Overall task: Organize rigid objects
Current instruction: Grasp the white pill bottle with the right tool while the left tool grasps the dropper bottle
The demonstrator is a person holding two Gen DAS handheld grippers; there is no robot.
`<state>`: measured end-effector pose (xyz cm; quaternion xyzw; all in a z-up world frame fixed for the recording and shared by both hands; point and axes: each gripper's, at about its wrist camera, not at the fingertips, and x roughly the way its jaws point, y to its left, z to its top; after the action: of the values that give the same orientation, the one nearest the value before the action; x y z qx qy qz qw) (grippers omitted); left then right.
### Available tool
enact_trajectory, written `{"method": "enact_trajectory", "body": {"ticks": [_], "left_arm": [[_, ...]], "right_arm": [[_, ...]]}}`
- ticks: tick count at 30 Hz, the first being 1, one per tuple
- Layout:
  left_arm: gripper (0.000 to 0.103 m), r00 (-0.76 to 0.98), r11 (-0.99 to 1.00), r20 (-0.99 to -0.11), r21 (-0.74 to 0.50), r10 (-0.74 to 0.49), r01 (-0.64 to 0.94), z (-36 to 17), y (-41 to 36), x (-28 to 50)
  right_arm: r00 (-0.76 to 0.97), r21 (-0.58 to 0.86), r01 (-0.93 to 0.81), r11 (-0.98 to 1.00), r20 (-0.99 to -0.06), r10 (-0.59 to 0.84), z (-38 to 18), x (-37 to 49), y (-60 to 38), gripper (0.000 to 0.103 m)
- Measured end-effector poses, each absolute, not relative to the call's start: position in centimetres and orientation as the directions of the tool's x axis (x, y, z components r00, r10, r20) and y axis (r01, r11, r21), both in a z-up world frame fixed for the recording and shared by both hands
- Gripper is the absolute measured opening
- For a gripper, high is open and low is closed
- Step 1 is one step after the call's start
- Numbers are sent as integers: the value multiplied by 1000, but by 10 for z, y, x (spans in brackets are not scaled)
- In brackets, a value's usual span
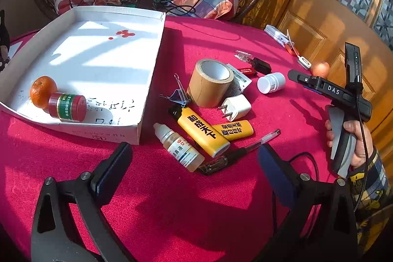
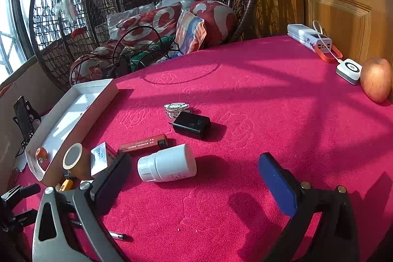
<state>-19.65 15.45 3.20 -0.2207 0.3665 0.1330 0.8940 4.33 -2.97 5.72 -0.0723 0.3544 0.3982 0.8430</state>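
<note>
A white cardboard tray (image 1: 152, 65) on the red tablecloth holds an orange (image 1: 43, 91) and a red jar (image 1: 67, 107). Right of it lie a tape roll (image 1: 210, 82), a white plug (image 1: 237, 106), two yellow lighters (image 1: 201, 131), a dropper bottle (image 1: 179, 147), a pen (image 1: 240, 151), a binder clip (image 1: 179, 96) and a white bottle (image 1: 271, 82). My left gripper (image 1: 194, 161) is open and empty, just in front of the dropper bottle and pen. My right gripper (image 2: 196, 168) is open and empty, with the white bottle (image 2: 167, 166) lying on its side between its fingers.
A black plug (image 2: 192, 125), a red-brown box (image 2: 142, 144) and a small keychain (image 2: 175, 108) lie behind the white bottle. A power bank (image 2: 309, 38), a small white device (image 2: 350, 70) and an apple (image 2: 375, 79) sit at the far right edge. A wicker chair with cushions (image 2: 157, 21) stands behind the table.
</note>
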Motion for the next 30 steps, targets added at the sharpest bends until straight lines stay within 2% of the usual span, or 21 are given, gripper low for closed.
{"method": "enact_trajectory", "body": {"ticks": [7, 10, 12, 14, 15, 18, 22, 23, 24, 25, 28, 29, 30], "left_arm": [[101, 644, 879, -756, -226, 113, -420, 17, 150, -194], [96, 622, 874, -771, -205, 133, -441, 14, 153, -189], [81, 597, 858, -785, -183, 165, -479, 11, 156, -187], [76, 591, 847, -785, -177, 186, -501, 11, 161, -188], [72, 591, 842, -785, -183, 185, -507, 11, 163, -188], [72, 592, 840, -788, -198, 171, -505, 12, 164, -182], [72, 565, 859, -796, -117, 219, -499, 10, 155, -171], [63, 560, 862, -796, -99, 231, -496, 10, 153, -171], [50, 559, 867, -795, -86, 237, -491, 10, 152, -173], [45, 557, 870, -795, -78, 241, -488, 10, 151, -176], [24, 559, 871, -794, -81, 238, -485, 10, 153, -189], [19, 558, 868, -795, -85, 237, -490, 9, 155, -193], [19, 561, 864, -794, -94, 234, -495, 10, 157, -198]], "right_arm": [[432, 64, -772, 633, -677, 596, 40, 37, -2, 103], [432, 24, -771, 636, -713, 551, 31, 40, 9, 102], [427, 18, -771, 636, -727, 538, 29, 41, 11, 96], [421, 22, -770, 637, -734, 533, 28, 42, 10, 88], [415, 25, -770, 638, -740, 530, 27, 43, 10, 87], [403, 20, -771, 637, -758, 512, 24, 44, 13, 85], [419, -26, -779, 626, -765, 489, 23, 39, 20, 85], [421, -32, -782, 623, -764, 489, 23, 38, 21, 82], [427, -36, -781, 624, -759, 491, 24, 37, 20, 75], [429, -34, -782, 622, -754, 498, 25, 36, 18, 61], [420, -10, -781, 624, -748, 514, 26, 37, 15, 60], [419, -3, -780, 626, -746, 518, 27, 38, 13, 60], [419, 4, -778, 628, -742, 523, 28, 37, 12, 60]]}}
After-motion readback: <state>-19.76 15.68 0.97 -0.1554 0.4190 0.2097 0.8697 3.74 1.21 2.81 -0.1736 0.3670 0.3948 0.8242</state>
